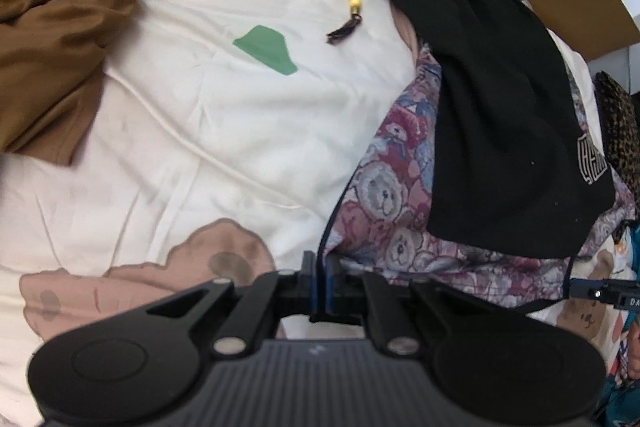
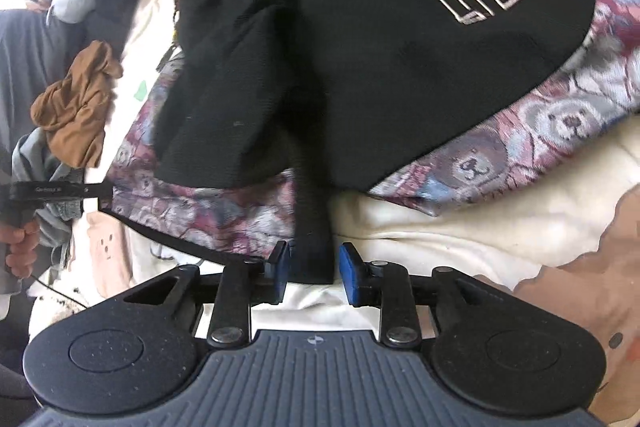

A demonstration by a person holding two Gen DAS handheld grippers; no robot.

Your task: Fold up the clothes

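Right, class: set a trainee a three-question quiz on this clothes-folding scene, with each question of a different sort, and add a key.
1. True or false: the black garment lies on top of the teddy-bear print garment.
2. The right gripper is: A) shut and empty; B) open, with a black strip between its pads; C) out of view.
3. Fill in: the left gripper is shut on the edge of the ____ garment.

Key: 1 true; 2 B; 3 teddy-bear print.
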